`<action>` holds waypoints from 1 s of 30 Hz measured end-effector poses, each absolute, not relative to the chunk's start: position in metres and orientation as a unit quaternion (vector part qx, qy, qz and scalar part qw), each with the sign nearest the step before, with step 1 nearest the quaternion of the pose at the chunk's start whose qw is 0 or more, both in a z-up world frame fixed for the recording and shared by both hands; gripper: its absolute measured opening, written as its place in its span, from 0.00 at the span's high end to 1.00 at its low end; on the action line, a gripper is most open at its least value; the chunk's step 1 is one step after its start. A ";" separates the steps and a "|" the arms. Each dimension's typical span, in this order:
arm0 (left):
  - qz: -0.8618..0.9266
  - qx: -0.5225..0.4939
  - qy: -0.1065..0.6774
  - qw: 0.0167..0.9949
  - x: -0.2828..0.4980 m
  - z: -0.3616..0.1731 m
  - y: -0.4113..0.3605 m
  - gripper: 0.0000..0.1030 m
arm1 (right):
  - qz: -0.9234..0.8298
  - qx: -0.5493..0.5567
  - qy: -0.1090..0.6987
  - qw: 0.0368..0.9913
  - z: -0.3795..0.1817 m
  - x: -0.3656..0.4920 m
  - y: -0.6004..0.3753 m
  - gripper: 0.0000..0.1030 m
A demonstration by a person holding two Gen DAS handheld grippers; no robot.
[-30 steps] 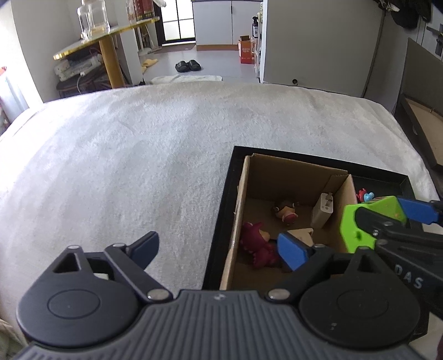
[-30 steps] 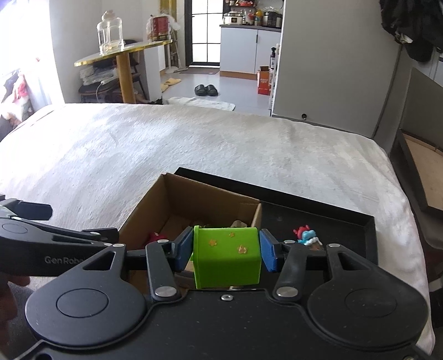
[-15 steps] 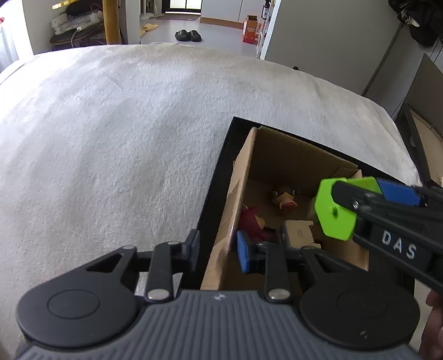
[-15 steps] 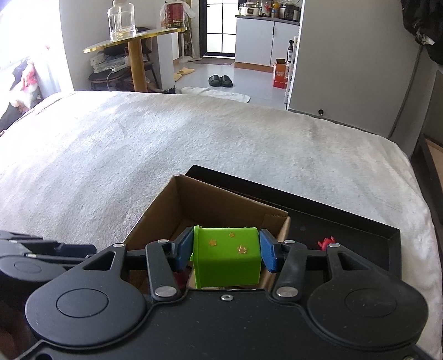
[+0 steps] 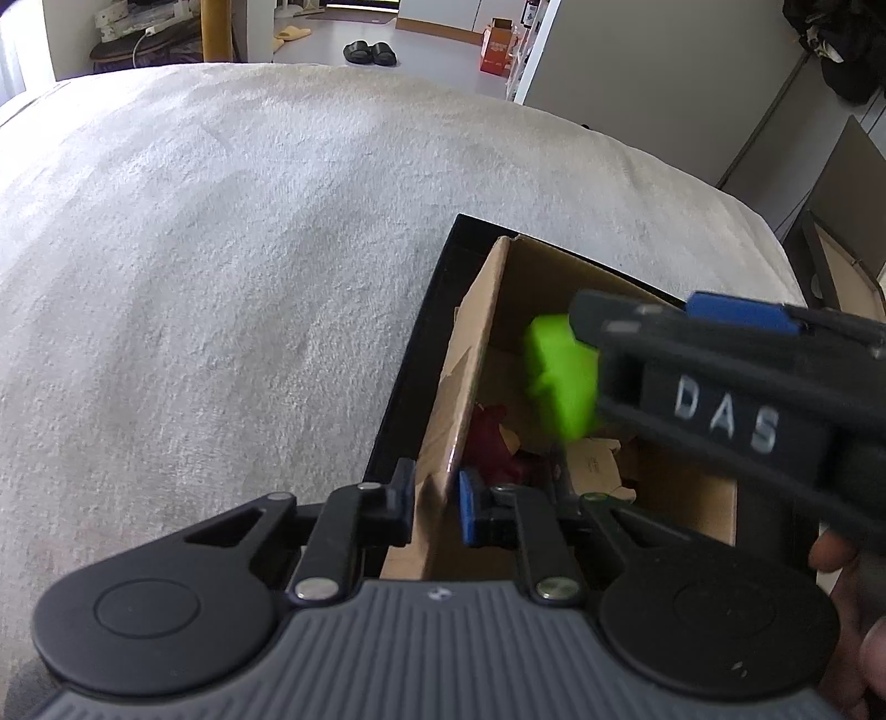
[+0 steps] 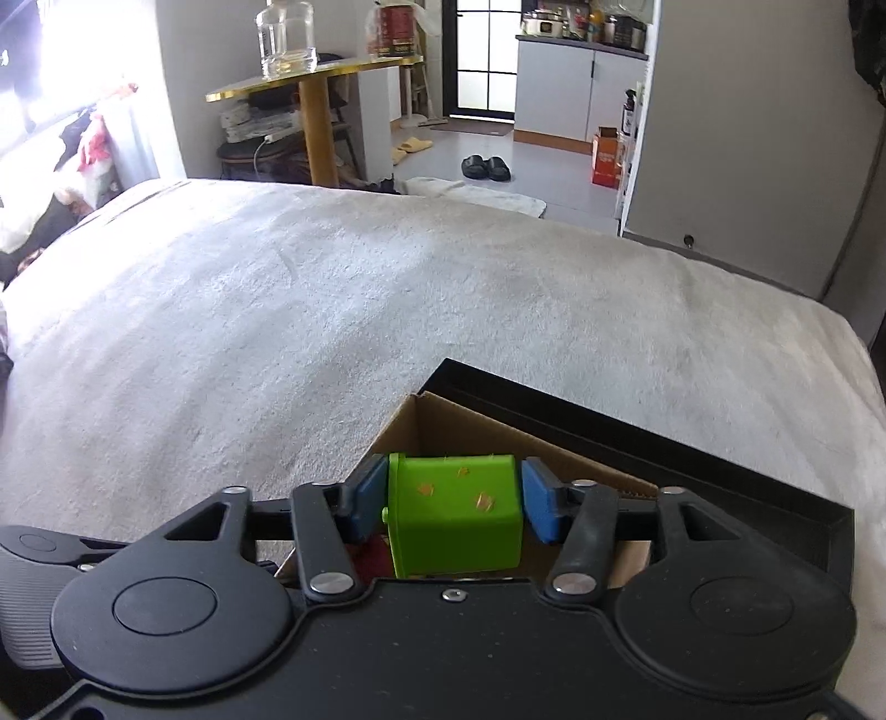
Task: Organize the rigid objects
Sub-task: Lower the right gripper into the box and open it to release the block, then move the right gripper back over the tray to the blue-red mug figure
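Observation:
An open cardboard box (image 5: 482, 354) stands in a black tray (image 5: 426, 332) on the white blanket. My left gripper (image 5: 437, 501) is shut on the box's left wall near its front corner. My right gripper (image 6: 454, 501) is shut on a green block with orange stars (image 6: 454, 512) and holds it above the box (image 6: 443, 426); the block also shows, blurred, in the left wrist view (image 5: 559, 376). A dark red toy (image 5: 490, 443) and a tan piece lie inside the box.
The white blanket (image 6: 332, 310) spreads wide to the left and behind the tray (image 6: 664, 437). Beyond the bed are a yellow-topped table with a glass jar (image 6: 285, 39), slippers on the floor and a grey wall at right.
My left gripper closed from wide open onto the box's left wall. My right gripper carried the green block to the left, over the box.

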State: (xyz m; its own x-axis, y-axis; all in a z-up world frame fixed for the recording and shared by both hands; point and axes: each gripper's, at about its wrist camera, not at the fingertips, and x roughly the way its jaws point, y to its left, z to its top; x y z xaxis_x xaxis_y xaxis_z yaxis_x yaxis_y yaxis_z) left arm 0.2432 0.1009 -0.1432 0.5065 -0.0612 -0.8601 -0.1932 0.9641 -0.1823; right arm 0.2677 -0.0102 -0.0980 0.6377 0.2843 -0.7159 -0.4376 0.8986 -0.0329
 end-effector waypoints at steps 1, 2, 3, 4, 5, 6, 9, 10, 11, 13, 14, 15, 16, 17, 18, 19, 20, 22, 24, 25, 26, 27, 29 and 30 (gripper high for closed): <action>0.040 -0.128 0.495 0.858 0.243 -0.144 0.101 0.87 | 0.199 -0.104 0.378 0.898 -0.100 0.267 -0.010 0.40; 0.038 -0.131 0.495 0.858 0.244 -0.144 0.102 0.87 | 0.199 -0.101 0.385 0.896 -0.102 0.266 -0.012 0.40; 0.038 -0.134 0.496 0.857 0.244 -0.145 0.103 0.87 | 0.199 -0.097 0.390 0.894 -0.103 0.266 -0.013 0.40; 0.040 -0.136 0.497 0.856 0.244 -0.145 0.103 0.87 | 0.199 -0.094 0.393 0.893 -0.104 0.265 -0.015 0.40; 0.042 -0.134 0.499 0.855 0.244 -0.146 0.103 0.87 | 0.198 -0.094 0.394 0.893 -0.104 0.263 -0.015 0.40; 0.042 -0.133 0.500 0.855 0.244 -0.146 0.103 0.87 | 0.195 -0.091 0.395 0.893 -0.104 0.262 -0.017 0.41; 0.045 -0.131 0.500 0.855 0.243 -0.143 0.100 0.87 | 0.191 -0.089 0.395 0.894 -0.102 0.259 -0.022 0.41; 0.045 -0.129 0.499 0.856 0.242 -0.142 0.099 0.87 | 0.190 -0.090 0.394 0.895 -0.101 0.258 -0.023 0.41; 0.047 -0.127 0.498 0.856 0.241 -0.140 0.098 0.87 | 0.190 -0.089 0.393 0.896 -0.098 0.257 -0.025 0.41; 0.048 -0.122 0.495 0.859 0.239 -0.136 0.096 0.87 | 0.189 -0.086 0.389 0.897 -0.096 0.254 -0.028 0.41; 0.049 -0.121 0.493 0.860 0.238 -0.134 0.095 0.87 | 0.188 -0.084 0.388 0.898 -0.094 0.252 -0.030 0.41; 0.050 -0.119 0.492 0.861 0.237 -0.132 0.094 0.86 | 0.188 -0.083 0.386 0.899 -0.092 0.251 -0.033 0.41; 0.052 -0.117 0.491 0.862 0.235 -0.129 0.093 0.86 | 0.187 -0.082 0.385 0.900 -0.091 0.250 -0.035 0.41; 0.054 -0.116 0.489 0.863 0.234 -0.127 0.093 0.86 | 0.185 -0.082 0.384 0.901 -0.089 0.247 -0.038 0.41; 0.057 -0.114 0.487 0.864 0.233 -0.124 0.092 0.86 | 0.183 -0.083 0.383 0.902 -0.088 0.247 -0.040 0.41; 0.061 -0.109 0.484 0.866 0.231 -0.122 0.090 0.85 | 0.181 -0.082 0.382 0.903 -0.088 0.245 -0.043 0.41; 0.064 -0.103 0.483 0.867 0.230 -0.119 0.088 0.83 | 0.179 -0.080 0.382 0.903 -0.087 0.244 -0.047 0.41; 0.067 -0.090 0.482 0.869 0.227 -0.115 0.083 0.83 | 0.175 -0.076 0.381 0.905 -0.085 0.241 -0.053 0.41; 0.066 -0.084 0.483 0.869 0.226 -0.113 0.079 0.82 | 0.173 -0.074 0.381 0.905 -0.085 0.239 -0.059 0.40; 0.067 -0.082 0.484 0.869 0.225 -0.112 0.077 0.81 | 0.172 -0.074 0.382 0.905 -0.085 0.237 -0.062 0.40; 0.069 -0.080 0.484 0.868 0.224 -0.111 0.075 0.80 | 0.170 -0.074 0.382 0.905 -0.085 0.236 -0.066 0.40; 0.072 -0.077 0.485 0.868 0.223 -0.109 0.073 0.77 | 0.168 -0.074 0.382 0.906 -0.084 0.234 -0.069 0.40; 0.076 -0.069 0.483 0.870 0.222 -0.106 0.069 0.73 | 0.165 -0.070 0.381 0.907 -0.083 0.231 -0.077 0.39; 0.078 -0.062 0.481 0.871 0.221 -0.105 0.066 0.69 | 0.163 -0.069 0.381 0.907 -0.083 0.231 -0.080 0.38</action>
